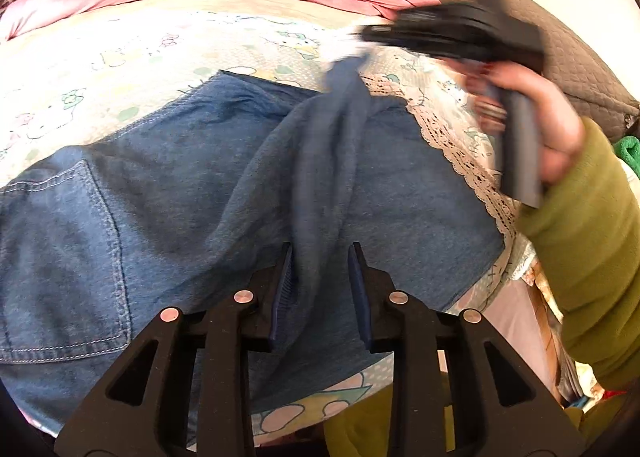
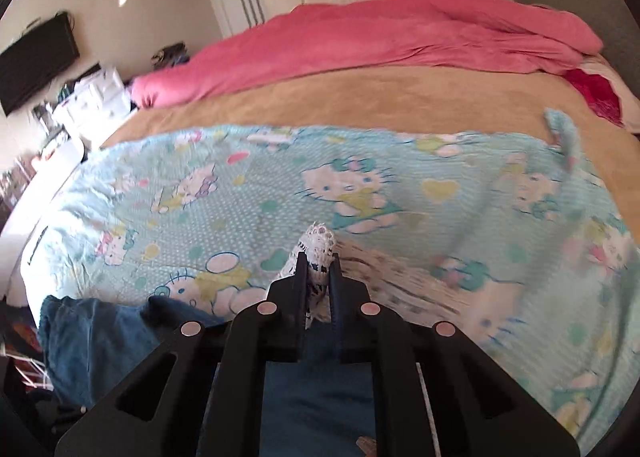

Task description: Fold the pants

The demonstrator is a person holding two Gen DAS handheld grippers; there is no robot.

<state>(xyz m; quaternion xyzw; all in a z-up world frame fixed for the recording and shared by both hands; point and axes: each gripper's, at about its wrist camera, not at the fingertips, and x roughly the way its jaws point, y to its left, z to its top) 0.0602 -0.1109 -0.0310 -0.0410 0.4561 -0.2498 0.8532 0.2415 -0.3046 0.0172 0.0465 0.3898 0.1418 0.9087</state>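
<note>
The bed (image 2: 360, 97) holds the denim pants (image 1: 160, 197) spread across its cartoon sheet (image 2: 240, 185), folding barely begun: the left gripper (image 1: 320, 277) pinches a raised fabric ridge, while the right gripper (image 2: 318, 277) clamps the lace-trimmed hem (image 2: 318, 241).

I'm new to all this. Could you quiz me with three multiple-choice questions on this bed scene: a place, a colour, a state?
1. The blue denim pants lie on: A a floor; B a light-blue cartoon-cat bedsheet; C a chair.
2. The crumpled blanket is: A pink; B green; C black.
3. The right gripper is: A open, empty; B gripping a cup; C shut on white lace trim.
Answers: B, the sheet shows around the denim; A, it is plainly pink; C, lace sits pinched between its fingers.
</note>
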